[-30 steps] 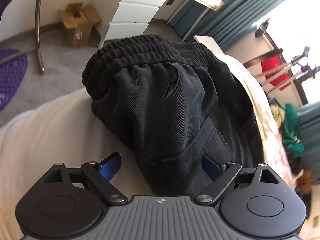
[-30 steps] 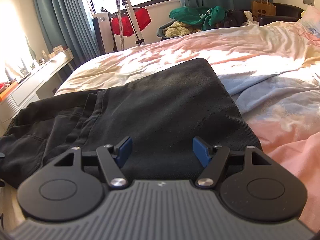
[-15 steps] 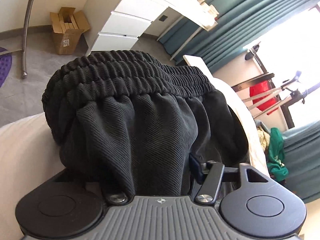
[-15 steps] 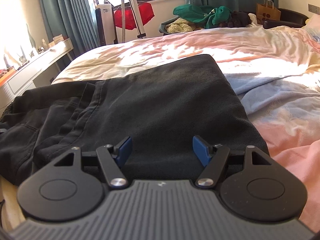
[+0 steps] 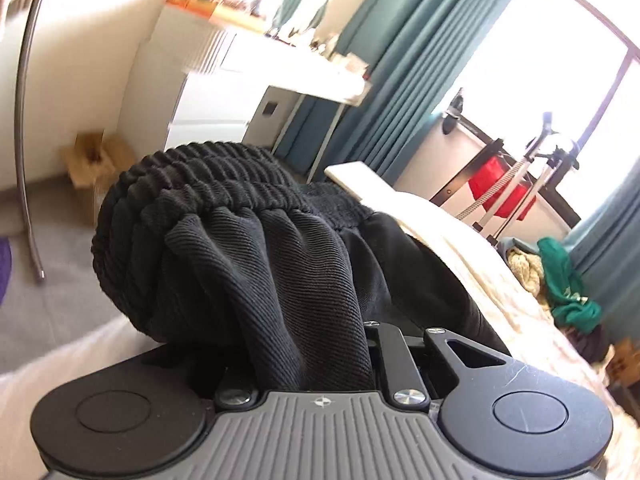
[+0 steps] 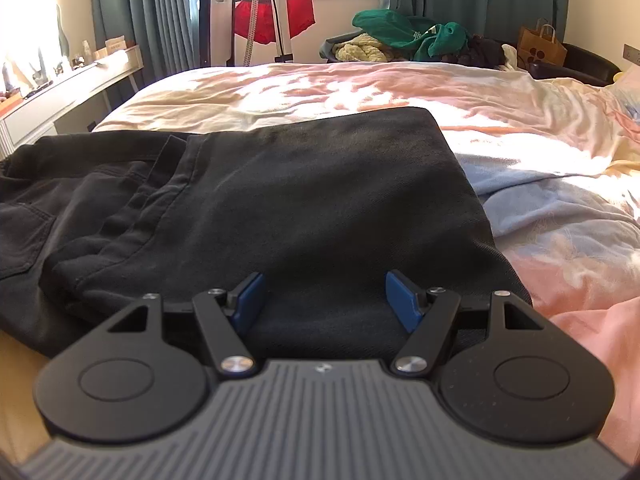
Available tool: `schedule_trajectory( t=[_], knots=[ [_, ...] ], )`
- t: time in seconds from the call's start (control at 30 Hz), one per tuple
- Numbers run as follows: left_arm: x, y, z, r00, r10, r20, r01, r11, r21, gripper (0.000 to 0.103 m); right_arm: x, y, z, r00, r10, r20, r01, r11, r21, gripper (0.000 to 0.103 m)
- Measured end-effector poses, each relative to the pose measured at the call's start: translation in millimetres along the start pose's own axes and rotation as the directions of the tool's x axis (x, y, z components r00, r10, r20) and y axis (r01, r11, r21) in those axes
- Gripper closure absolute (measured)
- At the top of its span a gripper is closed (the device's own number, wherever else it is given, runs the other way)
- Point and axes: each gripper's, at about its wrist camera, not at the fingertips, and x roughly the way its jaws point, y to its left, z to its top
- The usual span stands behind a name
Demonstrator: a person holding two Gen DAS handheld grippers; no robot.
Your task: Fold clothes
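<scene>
In the left wrist view a curved metal tube [image 5: 22,128] stands at the far left over grey floor, with a cardboard box [image 5: 94,162] against the wall and a white drawer unit [image 5: 212,96] under a cluttered desk top [image 5: 280,60] beside it; none of the floor or the box appears in the right wrist view. That left camera looks at close range onto the ribbed elastic waistband [image 5: 208,184] of the black trousers [image 5: 256,264], which bulges up over the edge of the bed [image 5: 472,256], with teal curtains [image 5: 384,68] and a red garment [image 5: 500,188] on a stand beyond. The left gripper [image 5: 308,360] is clamped on a bunch of the trouser cloth just below the waistband: the fabric fills the gap and hides the pads, and the linkage arms stand drawn in close together. The right wrist view alone shows the rest of the garment, the trousers [image 6: 280,208] lying flat across the near side of the bed [image 6: 400,88], a back pocket and seams at the left and a smooth folded panel reaching toward the middle, its right edge beside the blue and pink floral bedding [image 6: 560,232]. Behind the bed it shows a heap of green and yellow clothes [image 6: 400,40] and a brown paper bag [image 6: 542,46]. The right gripper [image 6: 324,300] sits low over the near hem of the trousers with its blue pads [image 6: 250,300] spread wide apart and nothing between them; whether the pads touch the cloth under them cannot be told.
</scene>
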Motion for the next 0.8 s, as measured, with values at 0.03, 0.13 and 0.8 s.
schedule_trajectory(
  t=[0.03,0.13,0.8],
  knots=[
    [-7,-12,-1,0.999,0.001,0.033,-0.002,0.999,0.042,0.088,0,-1,1,1.0,0.002,-0.001,-0.002,1.0,0.004,0.033],
    [-34,-58,-6,0.989,-0.018,0.146,-0.01,0.983,0.183,0.088,-3,-6,4,1.0,0.017,-0.003,-0.017,0.999,0.034,0.034],
    [-120,-405,-246,0.833,-0.474,0.285,0.148,0.687,0.711,0.09,-47,-156,22,0.99,0.003,0.144,-0.084,0.826,0.558,0.032]
  ],
)
